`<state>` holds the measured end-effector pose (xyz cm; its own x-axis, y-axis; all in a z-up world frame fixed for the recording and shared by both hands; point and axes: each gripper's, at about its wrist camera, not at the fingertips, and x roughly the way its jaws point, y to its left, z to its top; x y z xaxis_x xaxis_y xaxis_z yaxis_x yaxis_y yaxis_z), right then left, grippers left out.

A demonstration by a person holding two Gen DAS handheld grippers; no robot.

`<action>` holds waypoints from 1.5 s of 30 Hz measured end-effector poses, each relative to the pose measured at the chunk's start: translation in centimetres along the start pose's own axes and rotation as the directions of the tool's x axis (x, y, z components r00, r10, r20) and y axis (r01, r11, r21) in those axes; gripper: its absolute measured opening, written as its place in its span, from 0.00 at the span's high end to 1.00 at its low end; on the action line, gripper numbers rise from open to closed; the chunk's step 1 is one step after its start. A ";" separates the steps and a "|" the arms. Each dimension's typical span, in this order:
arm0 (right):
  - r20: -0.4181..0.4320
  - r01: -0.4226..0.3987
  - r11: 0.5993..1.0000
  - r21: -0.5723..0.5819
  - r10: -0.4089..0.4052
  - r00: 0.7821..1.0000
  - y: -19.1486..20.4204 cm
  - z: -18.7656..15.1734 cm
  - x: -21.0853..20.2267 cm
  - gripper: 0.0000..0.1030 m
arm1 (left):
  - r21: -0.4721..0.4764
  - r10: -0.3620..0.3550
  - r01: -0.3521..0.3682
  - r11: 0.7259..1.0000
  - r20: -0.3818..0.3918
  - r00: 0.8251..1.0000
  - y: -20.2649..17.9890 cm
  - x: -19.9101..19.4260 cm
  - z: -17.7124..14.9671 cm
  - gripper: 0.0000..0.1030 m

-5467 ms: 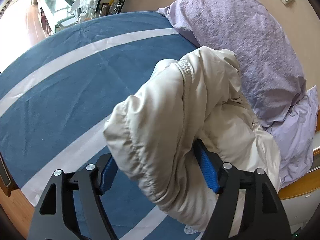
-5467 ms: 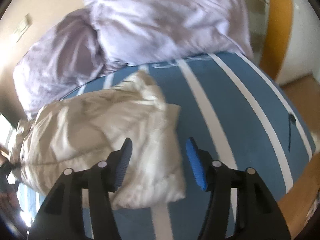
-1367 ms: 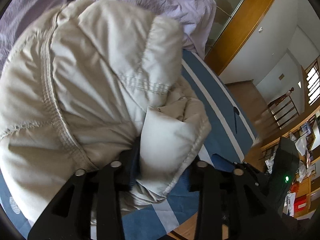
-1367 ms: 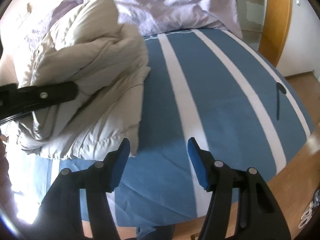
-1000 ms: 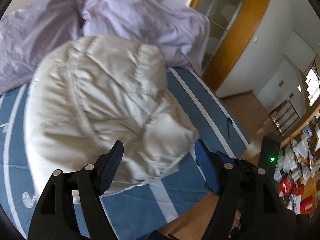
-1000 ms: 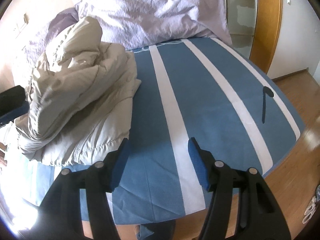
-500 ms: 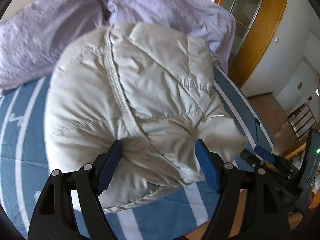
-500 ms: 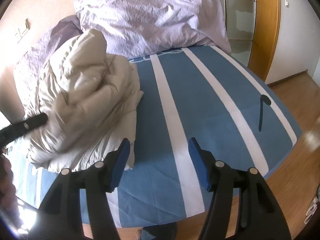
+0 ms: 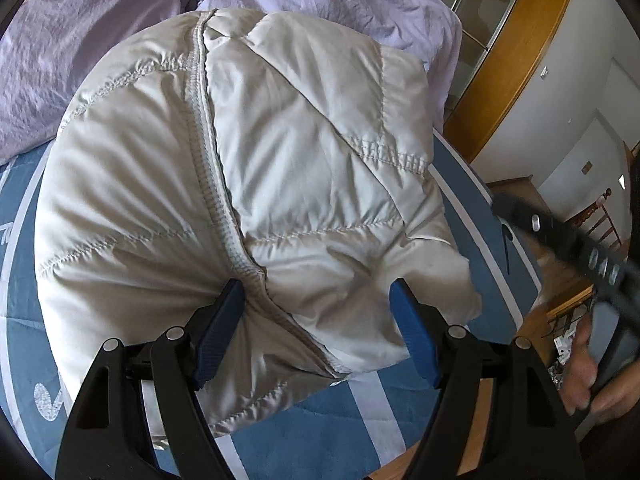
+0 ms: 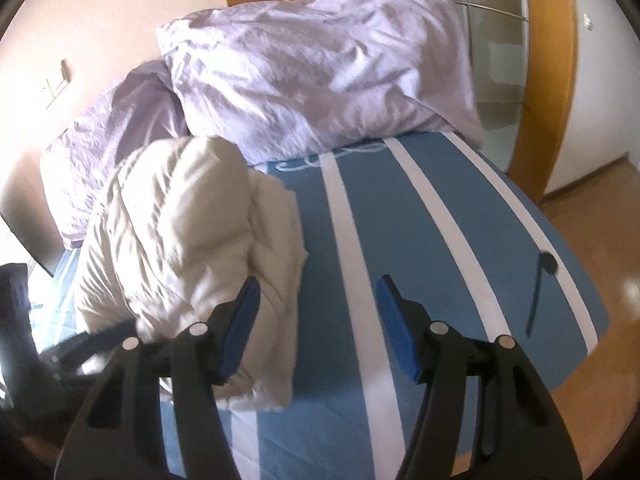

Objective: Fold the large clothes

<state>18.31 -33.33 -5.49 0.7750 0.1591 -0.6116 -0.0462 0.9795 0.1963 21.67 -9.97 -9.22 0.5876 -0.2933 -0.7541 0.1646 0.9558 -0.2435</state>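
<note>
A folded cream jacket bulges on a blue-and-white striped bed, its near fold between the spread blue pads of the left claw. Lilac pillows lie behind; the right claw, blurred, crosses the bed's right edge.

Bright daylight, fisheye warp, slight blur

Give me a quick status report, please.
Left hand-held gripper open, straddling folded jacket. Right hand-held gripper open, empty. Nothing in the way.
</note>
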 end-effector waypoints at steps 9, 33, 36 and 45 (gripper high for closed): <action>0.003 -0.133 0.986 -0.098 0.134 0.991 3.8 4.9 1.8 0.67 | 0.015 0.003 -0.003 1.000 0.005 1.000 0.1 0.0 -0.8 0.28; -0.173 -0.183 0.971 -0.153 0.156 0.973 6.0 3.9 7.4 0.84 | 0.019 -0.015 0.014 1.000 0.027 1.000 0.1 -1.2 -0.9 0.28; -0.189 -0.179 0.973 -0.148 0.150 0.970 5.9 3.3 8.1 0.84 | 0.018 -0.023 0.023 1.000 0.035 0.999 0.2 -1.6 -0.8 0.28; -0.212 -0.183 0.977 -0.109 0.157 0.965 5.2 2.0 9.6 0.84 | 0.029 -0.019 0.018 0.999 0.063 0.998 0.5 -2.8 -0.4 0.28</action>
<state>26.74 -26.93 -8.81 0.6068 0.3339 -0.7213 -0.2559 0.9412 0.2204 19.80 -8.73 -7.50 0.6333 -0.3100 -0.7091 0.1977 0.9507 -0.2391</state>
